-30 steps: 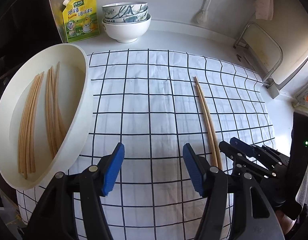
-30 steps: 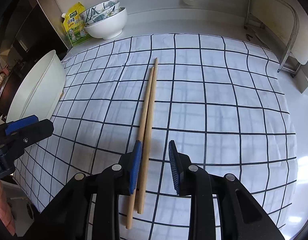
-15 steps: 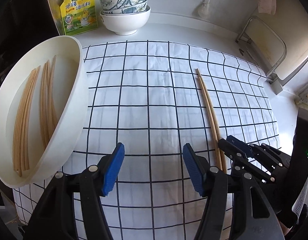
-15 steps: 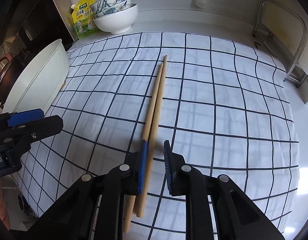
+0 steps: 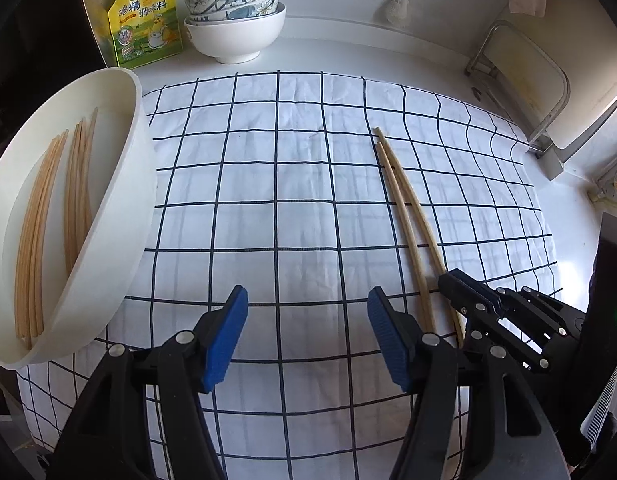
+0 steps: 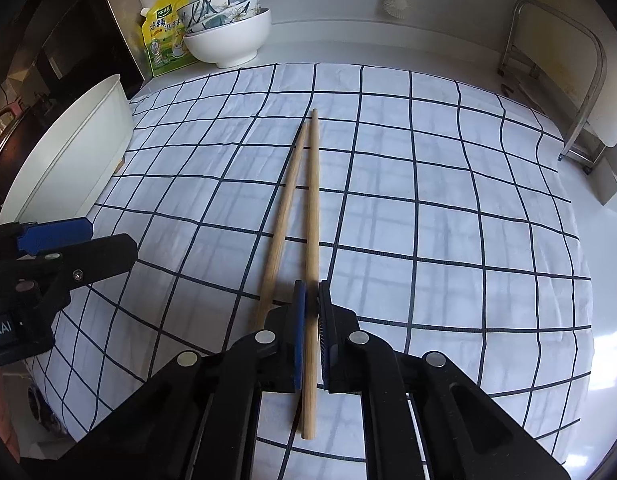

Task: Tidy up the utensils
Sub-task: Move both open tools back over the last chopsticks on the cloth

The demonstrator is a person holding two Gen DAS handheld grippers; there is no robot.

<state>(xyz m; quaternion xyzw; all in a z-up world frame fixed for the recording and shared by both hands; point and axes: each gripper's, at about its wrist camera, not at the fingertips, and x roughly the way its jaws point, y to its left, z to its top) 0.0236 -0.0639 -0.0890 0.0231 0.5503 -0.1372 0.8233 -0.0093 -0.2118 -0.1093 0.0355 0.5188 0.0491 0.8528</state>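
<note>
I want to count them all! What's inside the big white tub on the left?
Inside the big white oval plastic tub lie thin light wooden chopsticks in two loose bunches along its floor. They overlap, so an exact count is unclear, and the tub's near wall hides part of the floor.

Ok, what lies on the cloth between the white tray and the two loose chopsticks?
Nothing: in the left wrist view, bare checked cloth runs from the white tray to the two loose chopsticks.
</note>
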